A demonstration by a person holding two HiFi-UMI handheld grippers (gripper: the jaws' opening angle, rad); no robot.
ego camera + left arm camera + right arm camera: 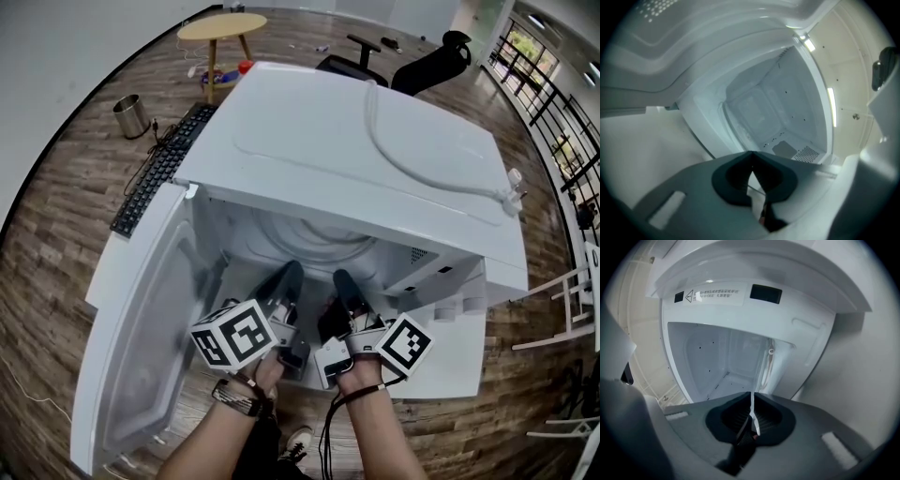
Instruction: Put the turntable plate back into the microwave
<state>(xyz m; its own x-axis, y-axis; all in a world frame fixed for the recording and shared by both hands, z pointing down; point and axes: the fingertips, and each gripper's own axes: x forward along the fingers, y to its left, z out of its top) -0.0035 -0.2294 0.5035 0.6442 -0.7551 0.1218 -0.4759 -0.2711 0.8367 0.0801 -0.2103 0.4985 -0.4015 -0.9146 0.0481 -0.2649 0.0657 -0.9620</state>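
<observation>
The white microwave [356, 141] stands with its door [141, 319] swung open to the left. The clear glass turntable plate [314, 246] lies about level in the mouth of the cavity, its ribbed rings showing under the top edge. My left gripper [289, 274] and right gripper [342, 279] point side by side into the cavity, each shut on the plate's near rim. In the right gripper view the plate [763, 373] is a thin pale line running out from between the closed pads of the right gripper [752, 404]. The left gripper [751, 161] looks into the bare cavity [764, 112].
A black keyboard [155, 173] lies on the desk left of the microwave. On the wooden floor beyond stand a metal bin [131, 115], a round wooden table [222, 28] and a black office chair [412, 61]. A white cord [422, 164] lies on the microwave's top.
</observation>
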